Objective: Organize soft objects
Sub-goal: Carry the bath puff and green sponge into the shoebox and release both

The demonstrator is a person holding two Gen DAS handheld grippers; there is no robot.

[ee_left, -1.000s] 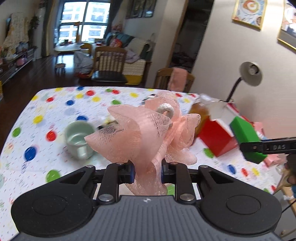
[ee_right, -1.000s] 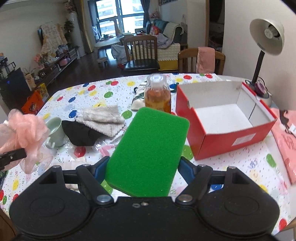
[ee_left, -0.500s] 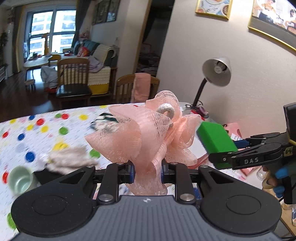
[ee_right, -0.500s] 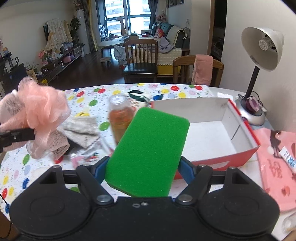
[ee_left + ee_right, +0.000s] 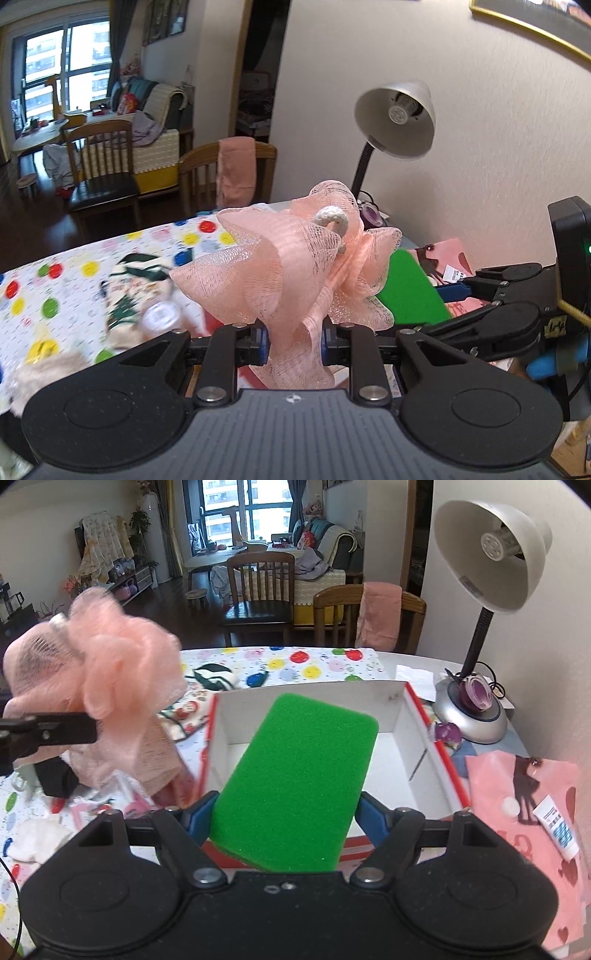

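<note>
My left gripper (image 5: 294,338) is shut on a pink mesh bath pouf (image 5: 295,266) and holds it in the air; the pouf also shows at the left of the right wrist view (image 5: 107,664). My right gripper (image 5: 288,823) is shut on a green sponge (image 5: 299,786) and holds it over the near edge of an open red box with a white inside (image 5: 417,746). The sponge shows in the left wrist view (image 5: 410,291), just right of the pouf. The box looks empty where the sponge does not cover it.
A silver desk lamp (image 5: 480,635) stands right of the box. A pink bag with a small tube (image 5: 554,819) lies at the right. Cloths, a dark item and a blurred bottle (image 5: 162,317) lie on the polka-dot tablecloth (image 5: 314,664) at the left. Chairs stand behind the table.
Both grippers have moved right, toward the red box. The sponge now hangs over the box's near edge and the pouf has come close to the box's left side.
</note>
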